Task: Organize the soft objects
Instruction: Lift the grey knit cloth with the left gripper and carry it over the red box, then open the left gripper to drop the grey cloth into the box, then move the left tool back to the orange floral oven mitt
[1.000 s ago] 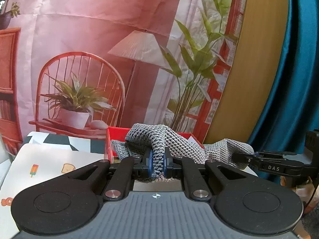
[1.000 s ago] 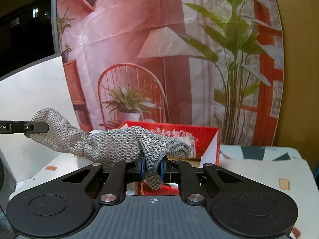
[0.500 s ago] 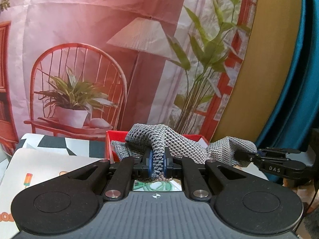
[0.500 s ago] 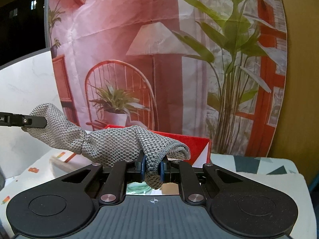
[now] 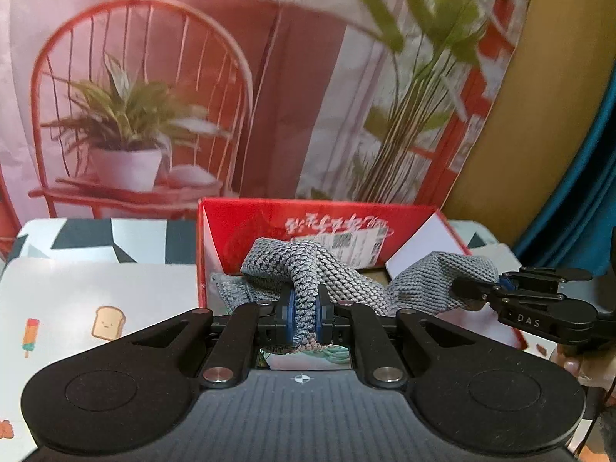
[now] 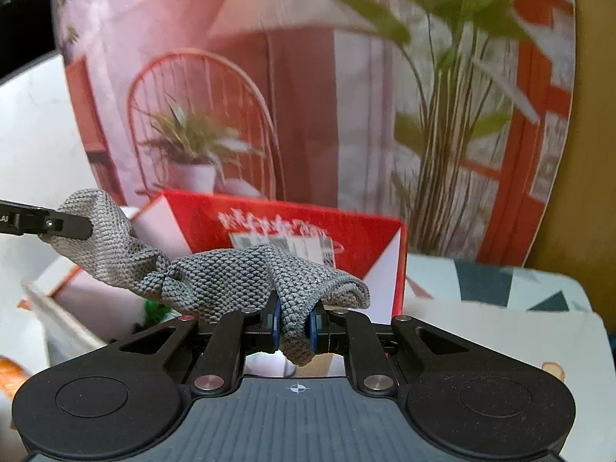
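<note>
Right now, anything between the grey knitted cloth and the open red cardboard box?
Nothing visible. The grey knitted cloth, pinched by the left gripper and right gripper, hangs at the open red cardboard box, whose open top shows no cover.

The grey cloth [image 5: 338, 281] at the centre of the frame is a coarse, nubbly knit, matt and rough, bunched into soft folds. The left gripper [image 5: 304, 317] looks like matt black plastic with a ribbed grey body at the bottom of the frame, blue pads and small shiny metal pins at its joints; the right gripper [image 6: 293, 327] has the same finish. The red box [image 5: 269, 223] behind the cloth looks like smooth printed cardboard, slightly glossy outside, plain white inside. The backdrop [image 5: 184, 38] across the upper frame is thin printed fabric, creased and faintly sheeny. The table cover [image 5: 77, 292] at lower left is smooth and printed.
</note>
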Available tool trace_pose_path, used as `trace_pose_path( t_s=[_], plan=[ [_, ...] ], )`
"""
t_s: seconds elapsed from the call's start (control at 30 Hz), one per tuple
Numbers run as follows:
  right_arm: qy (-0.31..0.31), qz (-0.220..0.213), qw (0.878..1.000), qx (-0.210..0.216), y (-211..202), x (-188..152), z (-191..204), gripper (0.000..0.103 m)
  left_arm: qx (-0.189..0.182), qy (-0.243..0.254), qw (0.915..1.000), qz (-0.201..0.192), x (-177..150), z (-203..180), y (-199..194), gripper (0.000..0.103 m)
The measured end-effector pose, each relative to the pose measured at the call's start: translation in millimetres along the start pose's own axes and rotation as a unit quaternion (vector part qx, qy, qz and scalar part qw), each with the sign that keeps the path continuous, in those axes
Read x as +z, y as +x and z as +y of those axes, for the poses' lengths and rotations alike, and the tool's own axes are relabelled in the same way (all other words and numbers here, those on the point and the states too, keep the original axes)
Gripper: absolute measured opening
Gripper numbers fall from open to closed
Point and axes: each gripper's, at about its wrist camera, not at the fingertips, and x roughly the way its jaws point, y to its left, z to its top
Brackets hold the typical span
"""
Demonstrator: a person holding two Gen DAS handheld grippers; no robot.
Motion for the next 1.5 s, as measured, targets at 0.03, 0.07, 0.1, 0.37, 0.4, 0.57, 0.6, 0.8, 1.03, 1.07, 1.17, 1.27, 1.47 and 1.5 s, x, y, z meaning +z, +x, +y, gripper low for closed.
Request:
trace_pose_path(
  t_s=[0.03, 0.07, 0.1, 0.37, 0.4, 0.57, 0.6, 0.8, 1.03, 1.07, 1.17, 1.27, 1.47, 1.5],
  plan=[
    [0.001, 0.004, 1.000, -0.003, 5.4, -0.8, -0.3, 0.012, 0.000, 0.002, 1.0000, 0.005, 0.6, -0.6, 5.6, 0.011],
    [-0.001, 0.009, 1.000, -0.009, 11.0, -0.7, 0.3, 0.012, 0.001, 0.005, 0.9999, 0.010, 1.1, -1.6, 10.3, 0.011],
    [-0.004, 0.012, 1.000, -0.012, 15.1, -0.4, 0.8, 0.012, 0.001, 0.007, 0.9998, 0.016, 1.1, -2.4, 14.5, 0.011],
    [-0.032, 0.035, 0.999, -0.023, 33.5, 0.7, 5.9, 0.012, 0.004, 0.016, 0.9987, 0.049, -4.9, -2.3, 35.6, 0.011],
    [-0.033, 0.037, 0.999, -0.023, 34.9, 0.6, 5.5, 0.012, 0.004, 0.017, 0.9985, 0.053, -5.1, -1.9, 37.5, 0.011],
    [-0.035, 0.049, 0.998, -0.018, 40.1, -1.6, 6.5, 0.012, 0.005, 0.024, 0.9977, 0.063, -6.3, -3.9, 42.2, 0.011],
    [-0.035, 0.051, 0.998, -0.017, 40.8, -2.0, 7.1, 0.012, 0.005, 0.025, 0.9976, 0.064, -6.5, -4.5, 42.9, 0.011],
    [-0.045, 0.064, 0.997, -0.011, 45.0, -3.8, 14.7, 0.013, 0.005, 0.034, 0.9966, 0.074, -9.0, -7.0, 46.5, 0.011],
    [-0.045, 0.070, 0.996, -0.016, 45.2, -5.6, 17.8, 0.015, -0.008, 0.029, 0.9973, 0.067, -4.4, -4.8, 39.3, 0.019],
    [-0.045, 0.070, 0.996, -0.017, 44.6, -5.5, 17.3, 0.018, -0.009, 0.030, 0.9975, 0.063, -3.4, -5.4, 36.9, 0.022],
    [-0.043, 0.061, 0.997, -0.026, 39.7, -4.6, 17.3, 0.023, -0.010, 0.037, 0.9981, 0.048, -1.2, -8.3, 27.7, 0.042],
    [-0.039, 0.049, 0.998, -0.027, 31.8, -2.4, 16.1, 0.034, -0.009, 0.042, 0.9986, 0.032, 0.5, -11.0, 16.2, 0.046],
    [-0.030, 0.019, 0.999, -0.018, 7.6, 1.4, 19.0, 0.057, -0.005, 0.058, 0.9982, -0.012, 1.9, -19.3, -16.7, 0.063],
    [-0.028, 0.014, 0.999, -0.016, 3.0, 1.6, 19.9, 0.062, -0.002, 0.063, 0.9978, -0.019, 1.3, -20.8, -22.4, 0.067]
  ],
)
